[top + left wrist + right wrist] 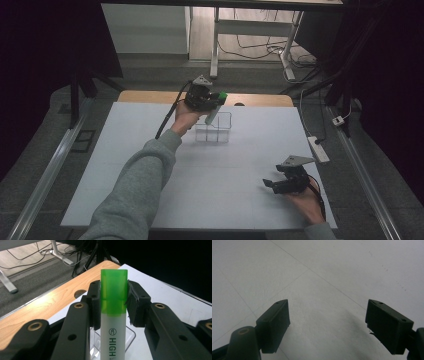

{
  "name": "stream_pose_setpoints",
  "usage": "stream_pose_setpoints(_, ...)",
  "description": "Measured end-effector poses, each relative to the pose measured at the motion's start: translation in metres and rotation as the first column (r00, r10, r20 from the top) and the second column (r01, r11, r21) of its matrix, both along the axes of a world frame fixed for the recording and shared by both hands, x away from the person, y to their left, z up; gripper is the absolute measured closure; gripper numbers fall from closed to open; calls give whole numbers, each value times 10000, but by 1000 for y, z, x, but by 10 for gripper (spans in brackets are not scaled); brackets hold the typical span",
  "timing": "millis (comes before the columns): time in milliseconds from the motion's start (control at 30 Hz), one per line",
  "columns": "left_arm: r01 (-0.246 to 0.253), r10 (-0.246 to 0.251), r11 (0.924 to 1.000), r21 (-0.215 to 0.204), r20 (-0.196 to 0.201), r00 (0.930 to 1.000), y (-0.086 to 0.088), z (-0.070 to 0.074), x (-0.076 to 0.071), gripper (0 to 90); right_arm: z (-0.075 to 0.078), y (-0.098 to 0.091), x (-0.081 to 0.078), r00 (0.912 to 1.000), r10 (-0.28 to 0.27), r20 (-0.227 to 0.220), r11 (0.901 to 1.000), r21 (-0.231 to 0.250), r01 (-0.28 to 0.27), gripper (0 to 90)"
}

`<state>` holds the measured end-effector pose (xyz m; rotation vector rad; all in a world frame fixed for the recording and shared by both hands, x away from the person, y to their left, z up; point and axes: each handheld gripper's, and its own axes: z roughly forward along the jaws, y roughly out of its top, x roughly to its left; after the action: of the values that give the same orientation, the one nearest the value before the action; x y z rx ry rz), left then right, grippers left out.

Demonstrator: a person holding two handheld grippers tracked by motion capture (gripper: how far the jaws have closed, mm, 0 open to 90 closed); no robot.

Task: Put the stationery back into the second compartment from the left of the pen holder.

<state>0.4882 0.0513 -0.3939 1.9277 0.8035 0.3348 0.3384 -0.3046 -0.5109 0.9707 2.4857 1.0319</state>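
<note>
- We hold a green-capped highlighter (113,315) in our left gripper (206,98), the pads clamped on either side of its translucent cap, over the far middle of the white table (150,150).
- It hangs above the clear plastic organizer (214,128), its white barrel reaching down towards the compartments; we cannot tell whether the tip has passed the rim.
- Our right gripper (272,184) rests low at the near right of the table with its jaws spread wide and nothing between them.
- Risk: the grip sits on the cap alone, so the barrel could pull free of the cap or swing, because nothing steadies the lower end.
- Risk: the barrel could catch on a divider wall and tip or shove the light organizer, since our other gripper is well apart from it and cannot brace it.
- Risk: letting go too high could make the highlighter bounce out or lean over the rim.
- Its long axis runs steeply from cap to tip: cap uppermost and tilted towards the far right, writing end pointing down and towards us at the organizer.
</note>
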Motion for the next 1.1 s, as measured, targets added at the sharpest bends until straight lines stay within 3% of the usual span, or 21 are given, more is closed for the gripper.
stream_pose_setpoints(567, -213, 212, 9998, 68, 51, 9998, -11, -10, 20, 664, 1, -1, -1, 10000, -46, 27, 10000, -13, 46, 187)
stream_pose_setpoints(733, -225, 226, 9993, 302, -40, 9997, -10, -14, 21, 651, 0, -1, 0, 10000, -28, -3, 10000, -26, 28, 187)
stream_pose_setpoints(867, -138, 146, 9985, 535, -146, 9998, -8, -15, 20, 486, 0, -1, -1, 10000, -28, -2, 10000, -49, 28, 187)
stream_pose_setpoints(1100, 61, -42, 9978, 659, -291, 9996, -2, -12, 14, 401, 0, 0, -1, 10000, -18, 5, 9999, -117, 18, 187)
